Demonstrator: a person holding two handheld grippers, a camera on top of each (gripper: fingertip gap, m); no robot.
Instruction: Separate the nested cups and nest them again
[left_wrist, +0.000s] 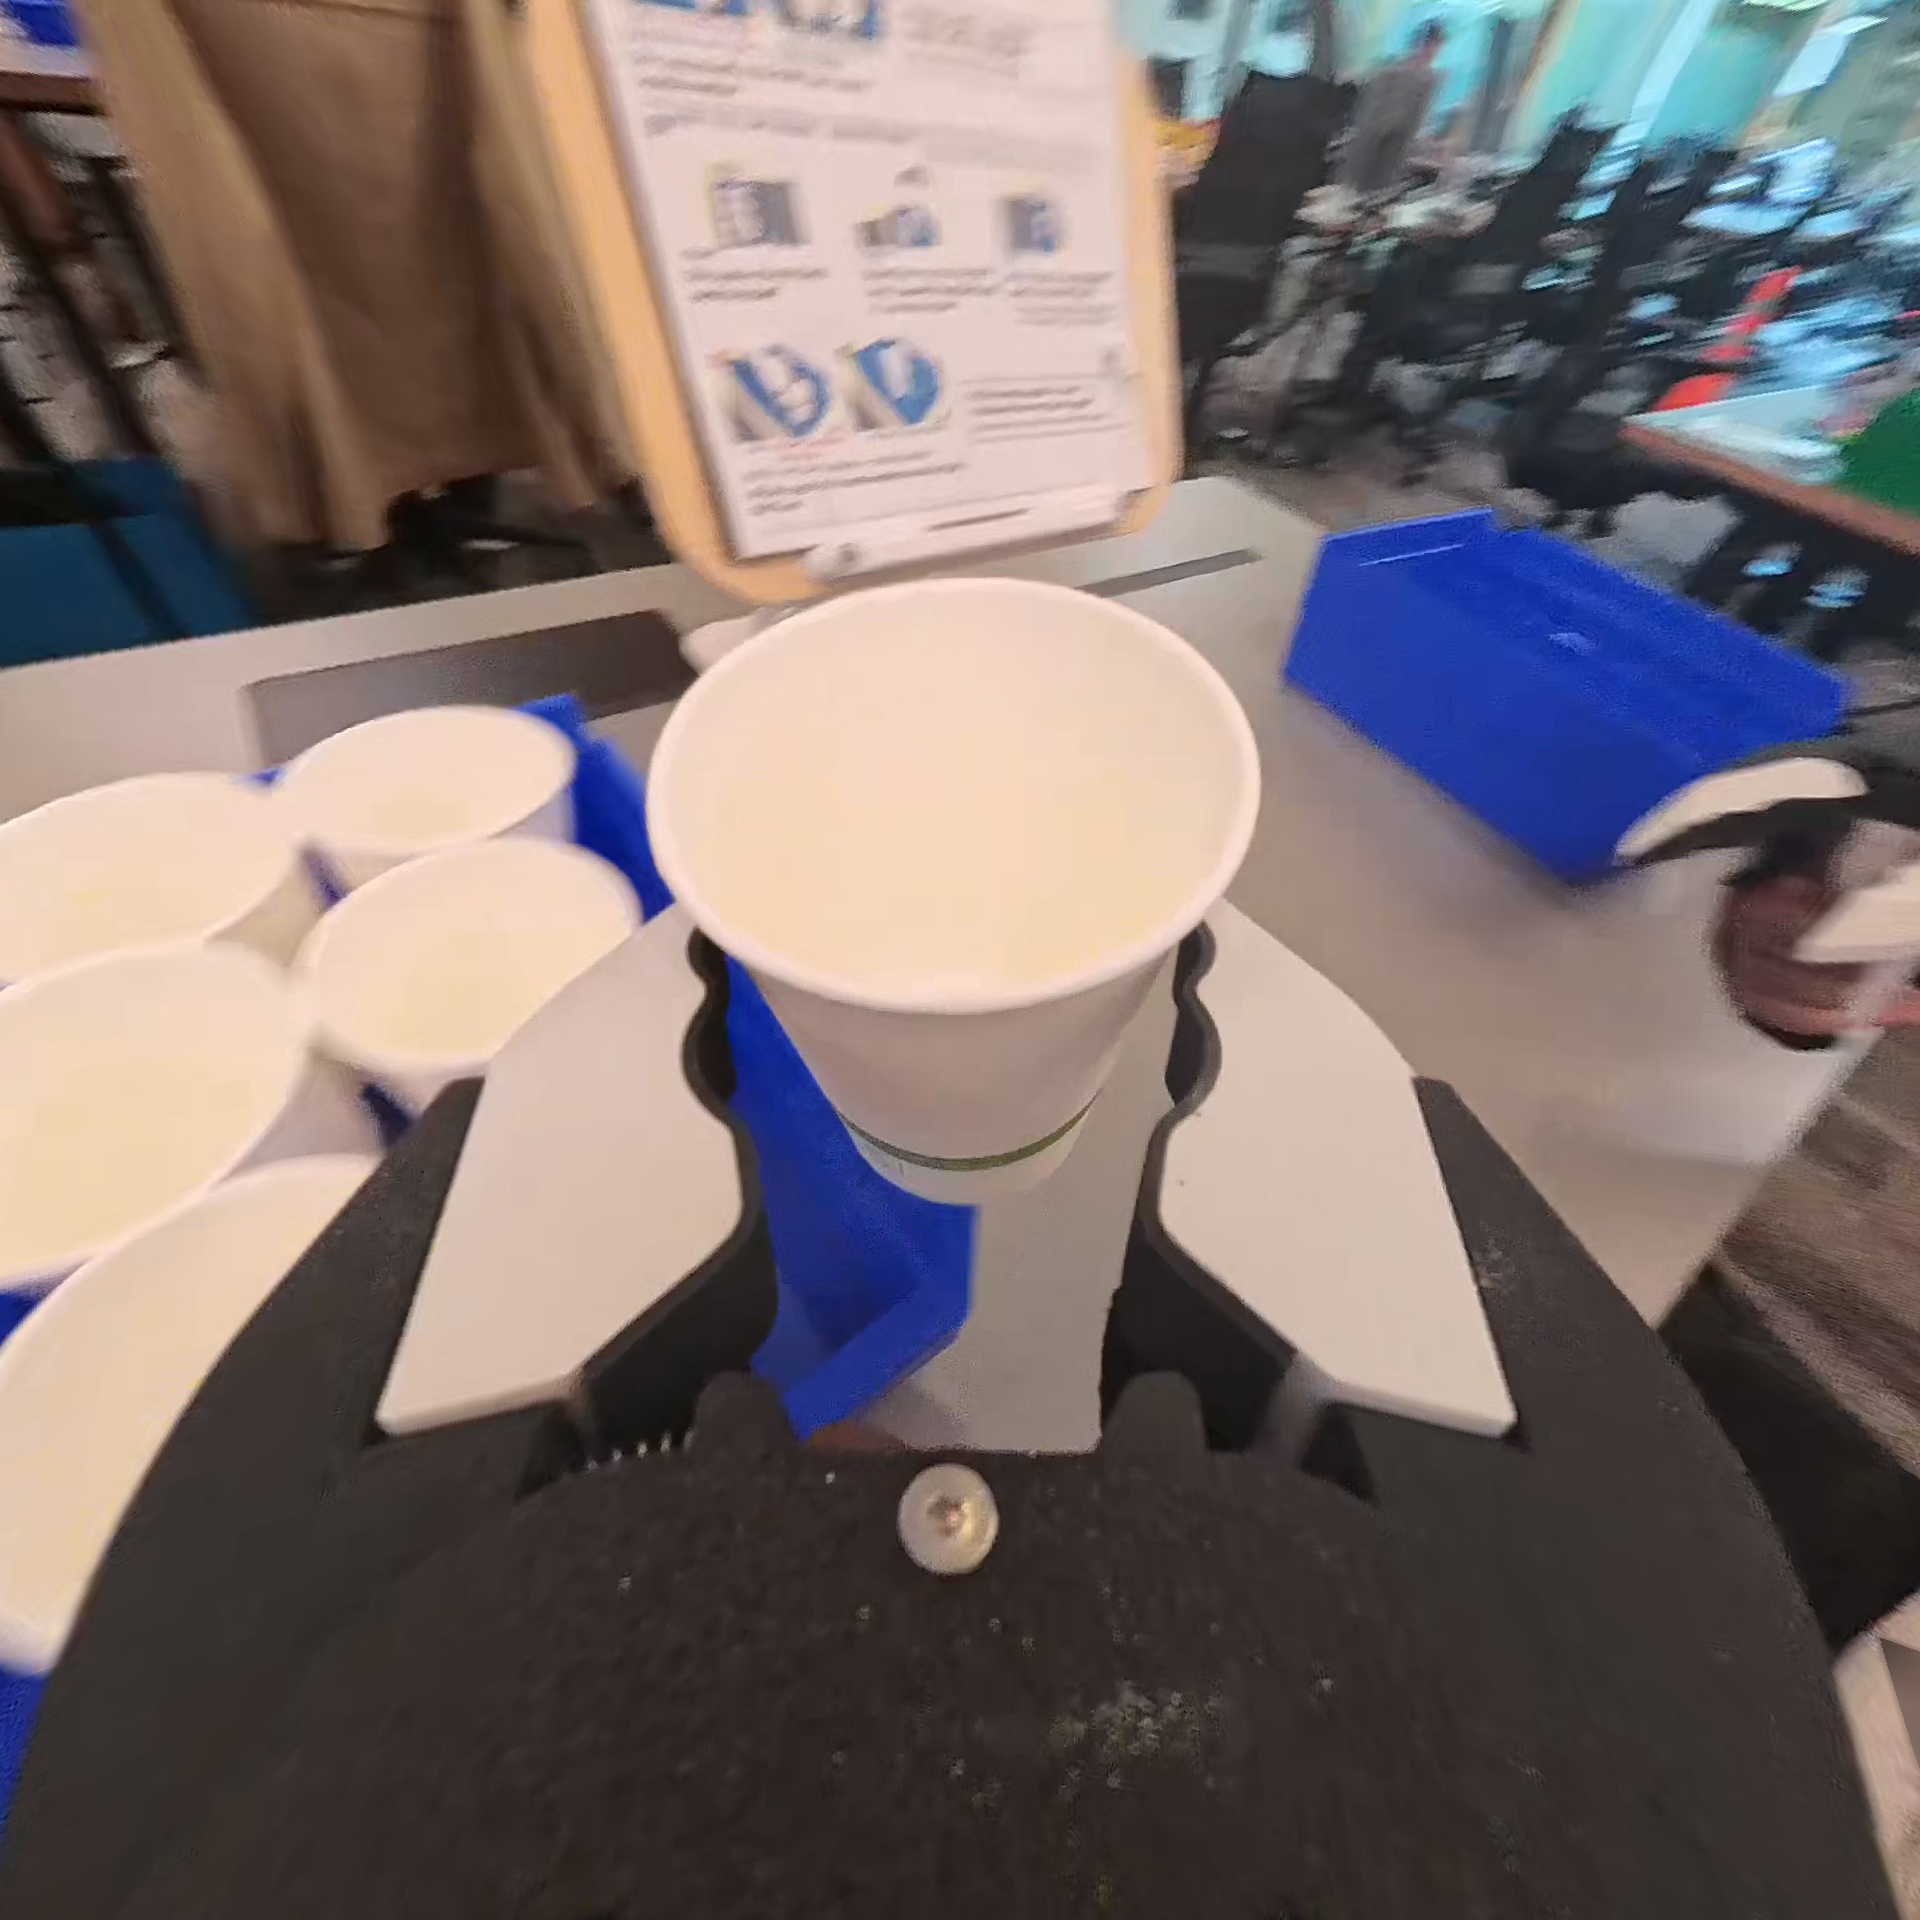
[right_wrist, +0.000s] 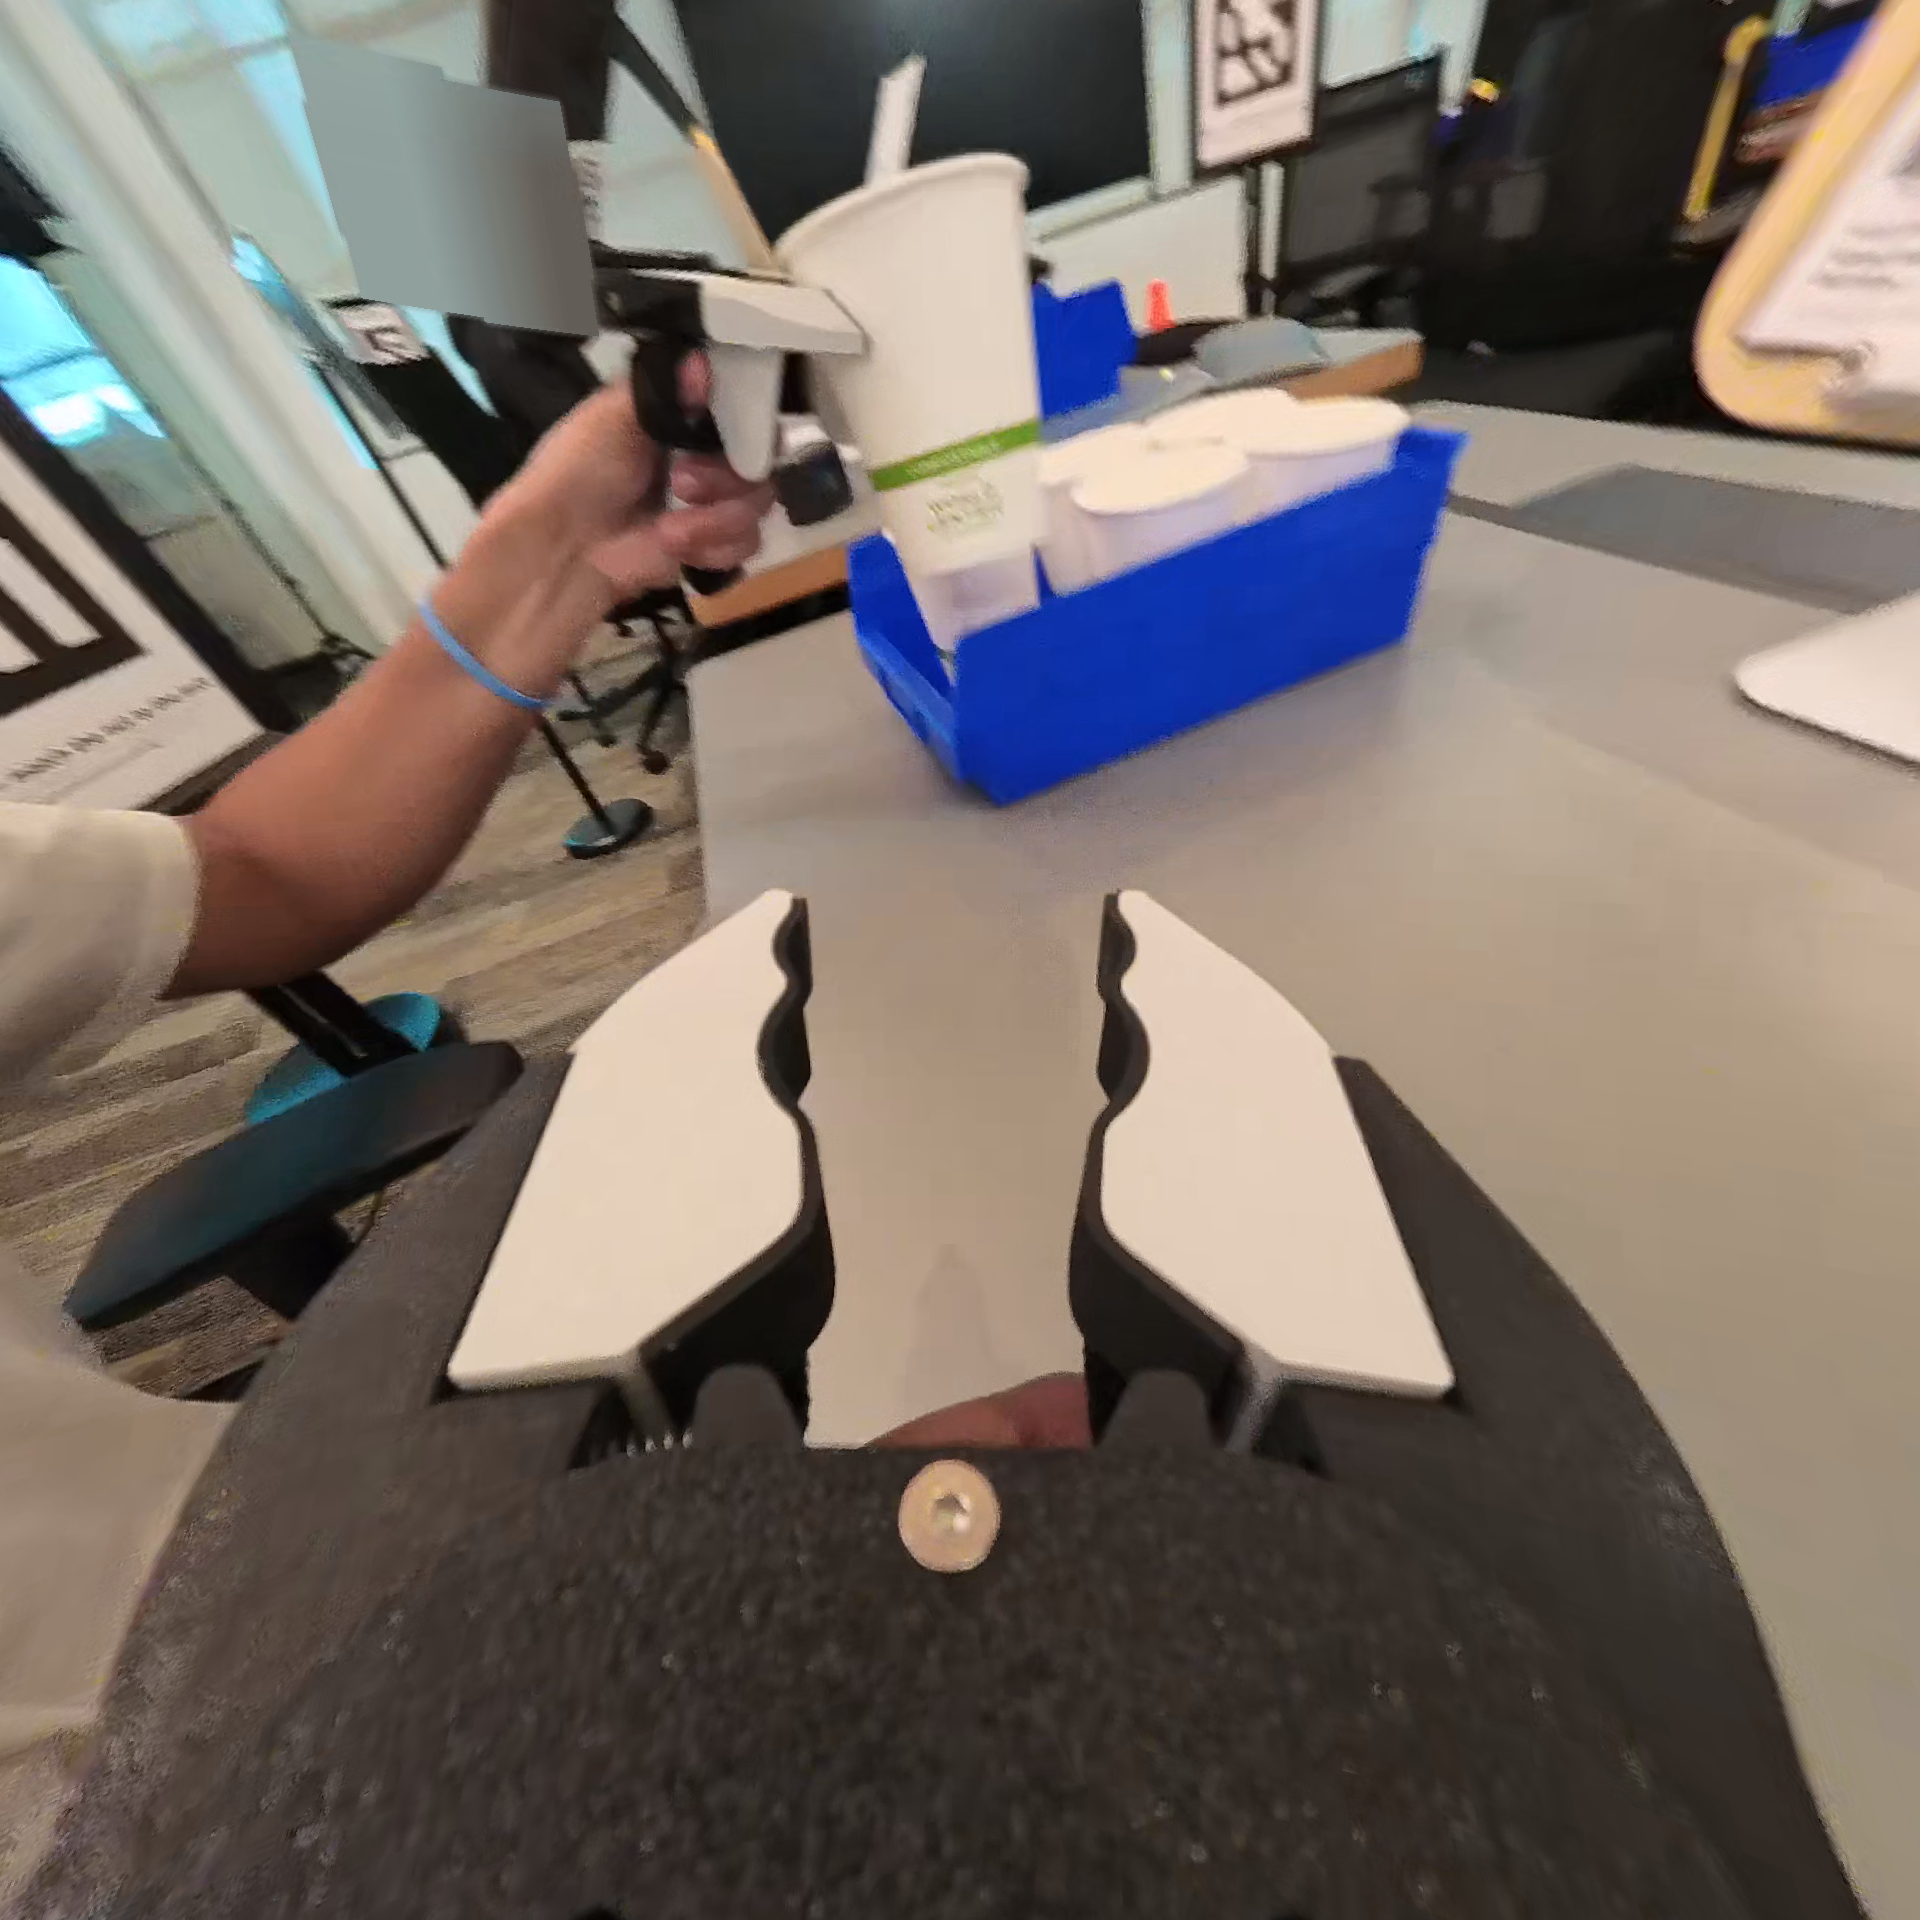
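**Cup lifted clear, other gripper waiting**

Your left gripper (left_wrist: 951, 1039) has its fingers clamped on the tall white paper cup with a green band (left_wrist: 951, 831), held upright in the air above the near end of the blue plastic bin (right_wrist: 1164, 644), likely so it clears the other white paper cups (right_wrist: 1195, 468) packed inside. Right of it, your right gripper (right_wrist: 954, 997) hangs parted and empty over the grey table (right_wrist: 1455, 935), probably ready to take the cup's base.
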